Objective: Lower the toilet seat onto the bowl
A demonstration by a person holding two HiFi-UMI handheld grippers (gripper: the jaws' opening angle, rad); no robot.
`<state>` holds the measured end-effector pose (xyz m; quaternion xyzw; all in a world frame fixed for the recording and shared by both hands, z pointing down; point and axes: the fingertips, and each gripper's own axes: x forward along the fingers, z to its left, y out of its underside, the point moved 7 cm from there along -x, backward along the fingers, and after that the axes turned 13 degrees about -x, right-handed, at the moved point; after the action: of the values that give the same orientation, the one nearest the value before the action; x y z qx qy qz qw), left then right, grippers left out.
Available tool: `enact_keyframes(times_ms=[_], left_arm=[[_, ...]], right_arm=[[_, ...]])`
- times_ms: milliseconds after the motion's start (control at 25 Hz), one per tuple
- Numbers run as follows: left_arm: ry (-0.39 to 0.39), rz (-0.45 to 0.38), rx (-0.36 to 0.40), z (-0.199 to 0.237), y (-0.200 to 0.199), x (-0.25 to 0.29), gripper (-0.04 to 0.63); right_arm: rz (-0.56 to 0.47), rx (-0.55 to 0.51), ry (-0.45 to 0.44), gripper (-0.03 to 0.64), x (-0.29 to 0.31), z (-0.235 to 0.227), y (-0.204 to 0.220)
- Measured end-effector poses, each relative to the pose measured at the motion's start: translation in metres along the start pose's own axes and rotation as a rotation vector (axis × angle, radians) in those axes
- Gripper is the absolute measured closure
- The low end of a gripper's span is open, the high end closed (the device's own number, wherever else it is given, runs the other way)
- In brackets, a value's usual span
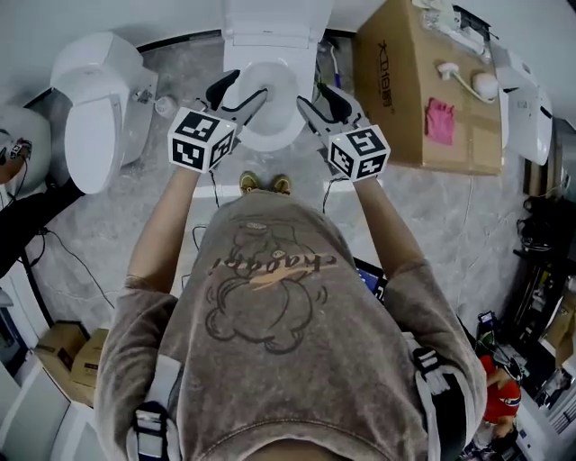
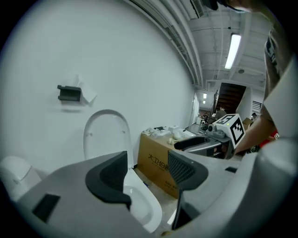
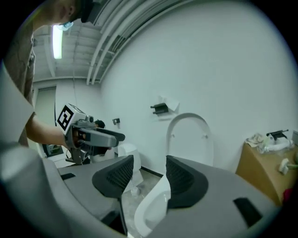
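The white toilet bowl (image 1: 267, 101) stands at the top centre of the head view, with its seat and lid (image 1: 274, 22) upright against the wall. In the left gripper view the raised seat (image 2: 107, 135) rises behind the bowl (image 2: 142, 204), and in the right gripper view the seat (image 3: 191, 139) stands over the bowl's rim (image 3: 153, 204). My left gripper (image 1: 241, 97) (image 2: 148, 174) hovers open above the bowl's left side, with nothing between its pads. Over the right side my right gripper (image 1: 322, 101) (image 3: 150, 179) is open too and holds nothing. Neither gripper touches the seat.
A cardboard box (image 1: 423, 81) (image 2: 158, 162) with small items on top stands just right of the toilet. A second toilet (image 1: 94, 117) (image 3: 125, 153) is at the left. A holder (image 2: 70, 93) is fixed on the wall. Cables lie on the floor by my shoes (image 1: 265, 184).
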<state>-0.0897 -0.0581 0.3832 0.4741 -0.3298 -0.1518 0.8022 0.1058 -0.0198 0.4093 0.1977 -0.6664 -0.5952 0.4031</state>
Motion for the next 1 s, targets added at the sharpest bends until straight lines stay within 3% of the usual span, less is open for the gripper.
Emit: enact_keyframes(times_ms=[280,400,520,1000], left_arm=[[0.024,-0.110,0.022,-0.032,-0.031,-0.072,0.343],[0.006,-0.149,0.001,-0.035,-0.024,-0.094,0.508],[-0.006,-0.227,-0.054,-0.032,-0.013,-0.110,0.583],[-0.089,-0.259,-0.096,-0.017,0.037,-0.111,0.586]], right_arm=[[-0.168,-0.054,0.002,0.425,-0.055,0.028,-0.062],[-0.214,-0.054,0.048,0.487,-0.072,0.035,-0.066],[-0.246,-0.050,0.099,0.570,-0.086,0.043,-0.063],[-0.180,-0.003,0.175,0.589,-0.083,0.067,-0.015]])
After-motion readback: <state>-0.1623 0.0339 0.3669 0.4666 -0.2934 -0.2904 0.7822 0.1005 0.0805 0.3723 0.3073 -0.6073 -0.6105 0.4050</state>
